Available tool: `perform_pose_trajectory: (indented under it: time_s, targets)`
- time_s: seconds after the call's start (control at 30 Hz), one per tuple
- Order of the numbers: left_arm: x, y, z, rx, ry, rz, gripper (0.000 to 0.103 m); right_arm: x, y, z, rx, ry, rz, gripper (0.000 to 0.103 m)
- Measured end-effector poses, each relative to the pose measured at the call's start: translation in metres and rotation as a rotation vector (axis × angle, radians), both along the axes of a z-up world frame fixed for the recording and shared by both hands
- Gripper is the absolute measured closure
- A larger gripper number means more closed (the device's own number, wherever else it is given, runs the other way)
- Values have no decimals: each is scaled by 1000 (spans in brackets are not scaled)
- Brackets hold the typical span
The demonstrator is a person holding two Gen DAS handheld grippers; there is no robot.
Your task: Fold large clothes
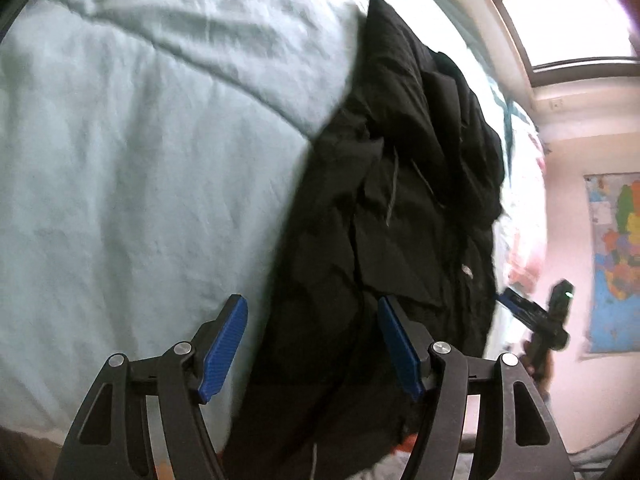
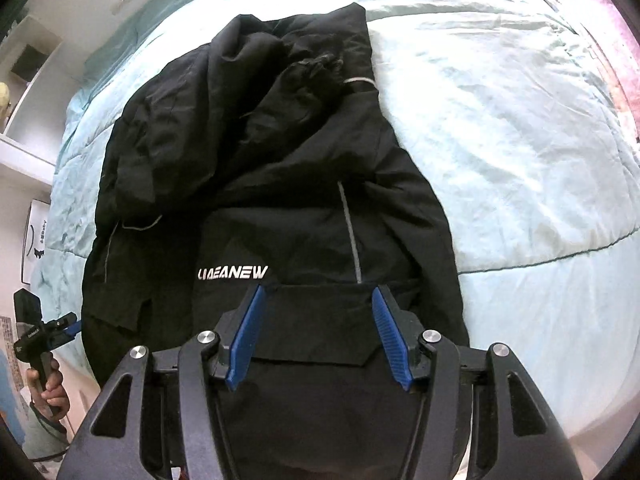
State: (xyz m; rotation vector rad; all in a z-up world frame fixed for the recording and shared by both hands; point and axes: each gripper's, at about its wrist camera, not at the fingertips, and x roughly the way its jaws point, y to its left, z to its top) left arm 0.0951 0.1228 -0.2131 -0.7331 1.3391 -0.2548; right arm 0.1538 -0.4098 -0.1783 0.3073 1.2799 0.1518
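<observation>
A pale blue quilt (image 1: 140, 160) covers the bed at left, its surface creased. Right of it lies a black jacket (image 1: 400, 200), bunched and partly folded, stretching from near to far across the bedding. The left gripper (image 1: 312, 312) hangs above the jacket's left edge, blue pads (image 1: 224, 348) spread wide with nothing between them. At far right, a window (image 1: 568, 20) and a coloured wall map (image 1: 616, 260). From the right wrist, a hand (image 2: 48, 392) grips the other tool at far left; the jacket's white lettering (image 2: 234, 273) sits centre, and the right gripper (image 2: 316, 300) hovers over a dark flap, parted and empty.
</observation>
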Motion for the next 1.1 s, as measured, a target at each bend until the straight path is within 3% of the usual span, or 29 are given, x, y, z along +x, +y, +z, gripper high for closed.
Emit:
perform_pose_trajectory:
  time_s: [0.07,0.1,0.2,0.3,0.43,0.63,0.73,0.8,0.83,0.87,1.0,1.1]
  targets:
    - [-4,-6,-10,-75,27,-29,34,-1,3,-3,-6,13,4,43]
    - [-6,-12,-7,-148,10,-54,35,-2,5,-4,-12,17,6,43]
    - [-11,-31,31,-281,-142,-116,35,-9,6,0,-21,8,13,43]
    - [-5,-44,49,-236,-190,-148,35,-19,3,5,-33,-6,14,43]
    - [-4,-55,10,-113,-39,-182,35,-35,-13,0,-30,18,-13,43]
    - [-33,-47,-6,-72,58,-221,35,-82,-57,-18,-94,98,-72,43]
    - [-30,-46,1,-85,58,-211,35,-102,-74,-32,-78,140,-108,43]
    - [-23,-50,8,-134,38,-202,35,-112,-77,-45,-17,171,-116,44]
    - [-20,-51,15,-156,22,-198,35,-115,-74,-48,13,175,-104,52]
    - [-17,-53,23,-188,-1,-193,35,-117,-67,-48,48,162,-72,65]
    - [-7,-60,59,-323,-124,-168,35,-117,-39,-18,95,60,38,66]
    - [1,-64,63,-307,-132,-190,35,-114,-36,-14,129,47,55,66]
